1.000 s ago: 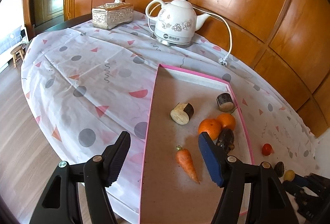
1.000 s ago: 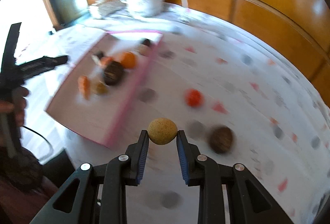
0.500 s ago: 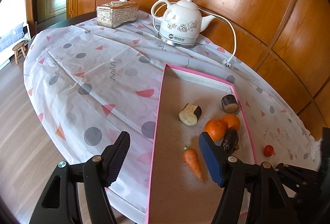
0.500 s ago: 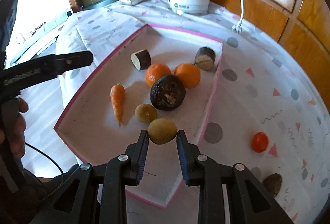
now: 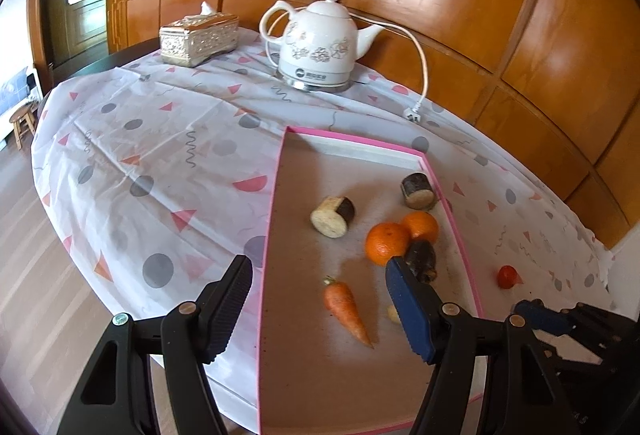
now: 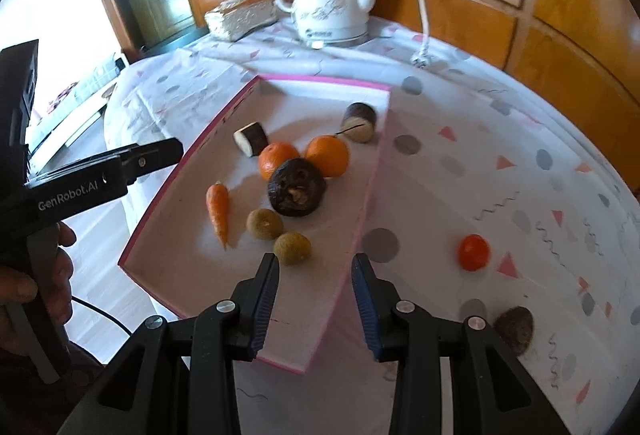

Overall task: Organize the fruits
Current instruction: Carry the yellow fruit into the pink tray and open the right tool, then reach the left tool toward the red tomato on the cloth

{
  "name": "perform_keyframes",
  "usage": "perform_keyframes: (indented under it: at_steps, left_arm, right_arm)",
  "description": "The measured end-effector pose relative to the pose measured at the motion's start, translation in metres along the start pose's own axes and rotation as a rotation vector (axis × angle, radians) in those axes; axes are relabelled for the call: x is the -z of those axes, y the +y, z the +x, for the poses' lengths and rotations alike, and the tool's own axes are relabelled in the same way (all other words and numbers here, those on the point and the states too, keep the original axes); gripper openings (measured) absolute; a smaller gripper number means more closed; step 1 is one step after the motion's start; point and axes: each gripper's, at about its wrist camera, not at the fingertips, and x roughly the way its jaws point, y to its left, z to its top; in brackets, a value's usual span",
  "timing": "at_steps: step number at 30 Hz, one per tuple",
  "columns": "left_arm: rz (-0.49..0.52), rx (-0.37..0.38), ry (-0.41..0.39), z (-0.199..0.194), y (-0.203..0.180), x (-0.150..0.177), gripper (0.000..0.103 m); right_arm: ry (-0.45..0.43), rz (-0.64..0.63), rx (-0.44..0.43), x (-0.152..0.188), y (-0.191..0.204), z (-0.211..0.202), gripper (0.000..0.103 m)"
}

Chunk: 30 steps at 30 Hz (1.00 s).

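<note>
Released kiwi (image 6: 292,248) now lying crosswise

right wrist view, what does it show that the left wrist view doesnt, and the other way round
Only the right wrist view: two kiwis clear in the pink tray, a dark brown fruit on the cloth, and a hand holding the left gripper.
Only the left wrist view: a wooden stool.
Both: carrot, two oranges, kettle, red fruit.
</note>
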Motion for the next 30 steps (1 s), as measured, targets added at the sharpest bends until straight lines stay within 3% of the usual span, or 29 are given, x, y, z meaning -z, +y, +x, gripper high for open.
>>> perform_keyframes:
  at_steps: [30]
  left_arm:
    - [0.194,0.062,0.027,-0.003,-0.062,0.01,0.07]
  right_arm:
    - [-0.017,0.064,0.349,0.024,-0.112,-0.065,0.038]
